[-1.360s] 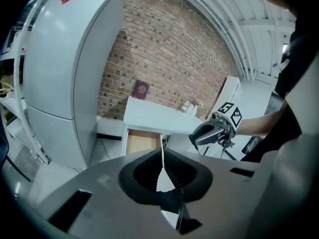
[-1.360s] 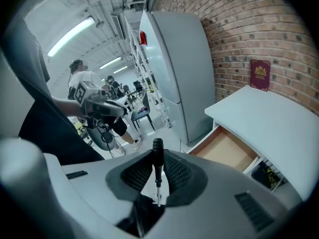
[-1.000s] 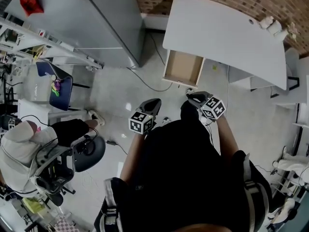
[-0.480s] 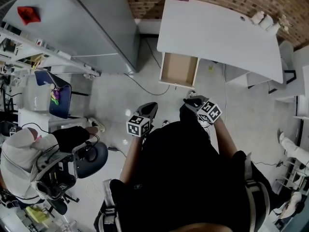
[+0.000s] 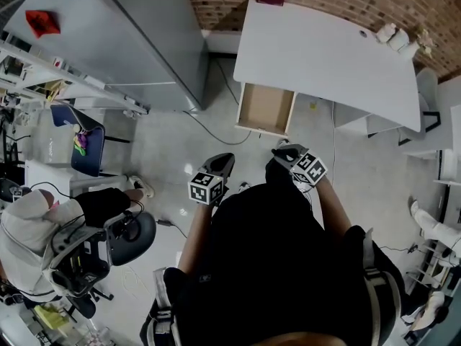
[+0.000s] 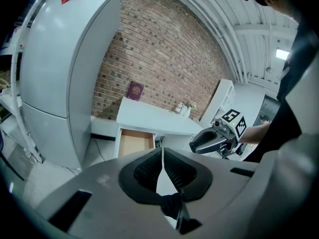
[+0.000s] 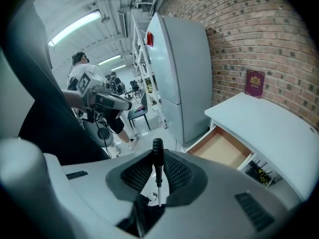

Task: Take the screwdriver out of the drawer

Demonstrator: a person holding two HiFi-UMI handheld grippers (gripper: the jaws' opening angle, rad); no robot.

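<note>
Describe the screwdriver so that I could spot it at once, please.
Start at the white desk against the brick wall, whose wooden drawer stands open and empty. In front of it, the right gripper clamps the screwdriver: slim, black handle, thin metal shaft, the only tool held, since the left gripper is shut on nothing.

The screwdriver (image 7: 158, 169) is seen clamped between the jaws of the right gripper (image 5: 283, 150). It has a black ribbed handle and a thin bright metal shaft. In the right gripper view it is held upright, the handle towards 12 o'clock and the tip towards 6 o'clock. The drawer (image 5: 265, 109) is seen pulled out from under the white desk (image 5: 324, 49), its light brown bottom exposed. It is found at about 3 o'clock from the screwdriver, well apart from it.
</note>
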